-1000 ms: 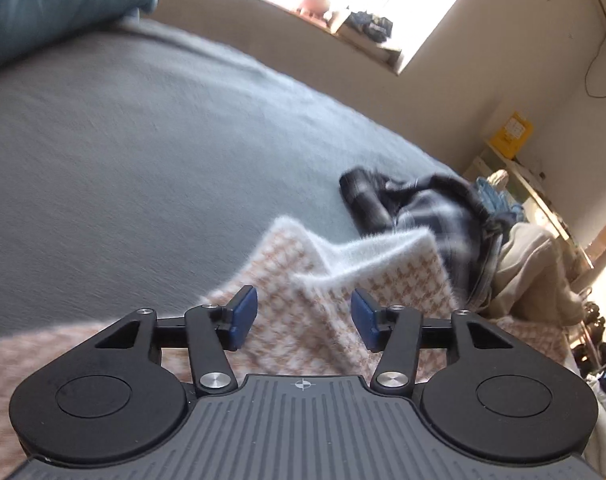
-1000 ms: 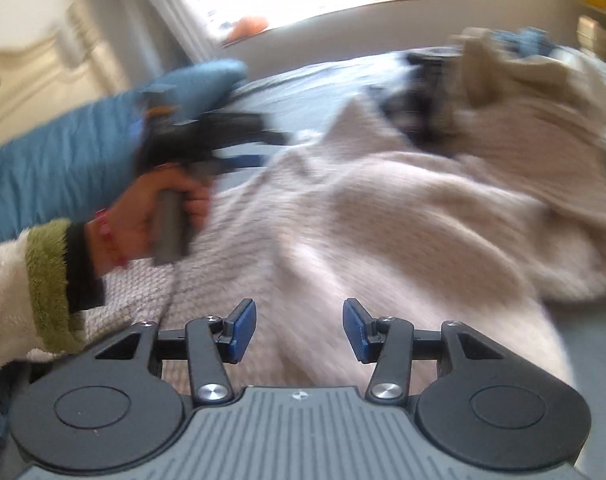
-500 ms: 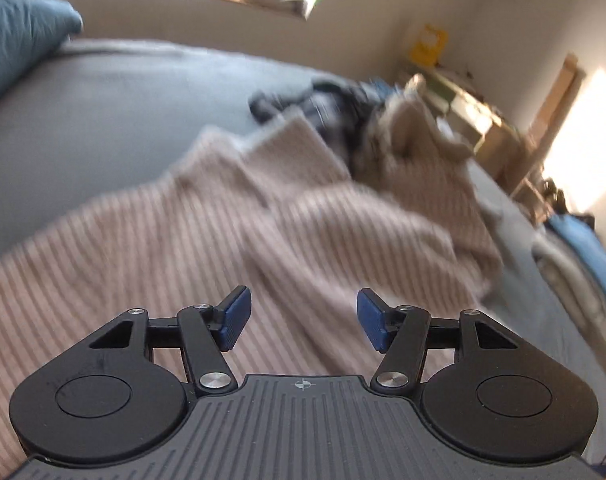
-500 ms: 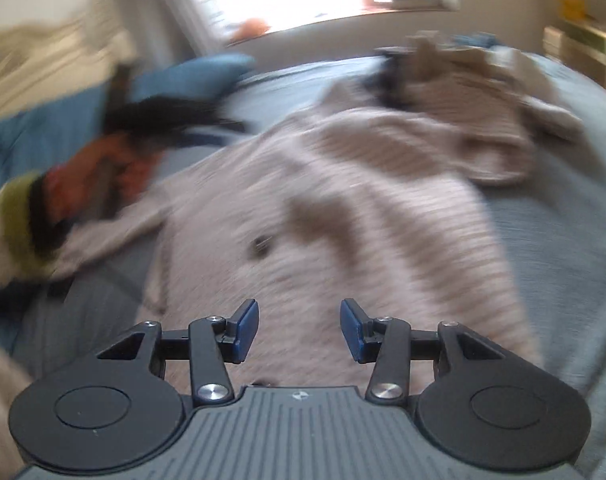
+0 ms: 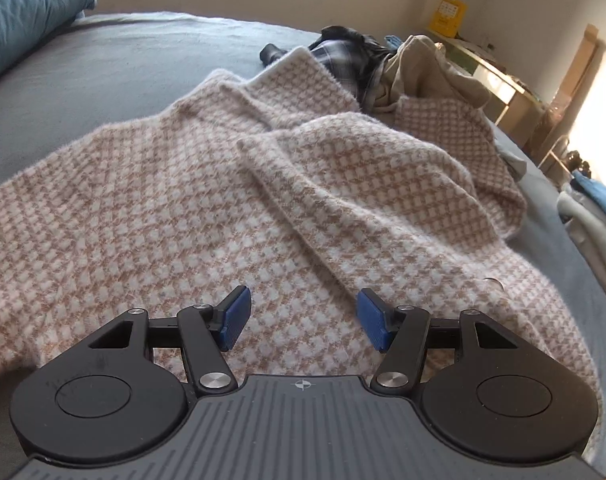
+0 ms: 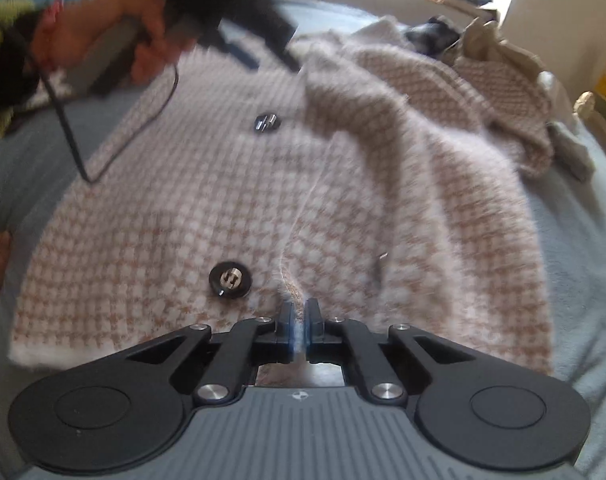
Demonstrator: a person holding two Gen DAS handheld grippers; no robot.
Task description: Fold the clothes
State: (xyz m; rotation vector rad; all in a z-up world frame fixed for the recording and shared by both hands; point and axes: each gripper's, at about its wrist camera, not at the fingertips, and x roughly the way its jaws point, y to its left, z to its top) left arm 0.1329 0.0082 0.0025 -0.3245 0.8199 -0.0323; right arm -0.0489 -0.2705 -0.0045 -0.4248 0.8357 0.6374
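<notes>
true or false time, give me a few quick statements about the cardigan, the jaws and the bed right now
1. The right gripper has its jaws pinched on the checked cardigan. True.
2. The left gripper is clamped on the cardigan. False: its jaws stand apart above the knit, gripping nothing.
3. A black button sits just left of the right gripper. True.
4. The cardigan lies on a wooden floor. False: it lies on a grey bed.
5. The plaid garment lies beyond the cardigan. True.
</notes>
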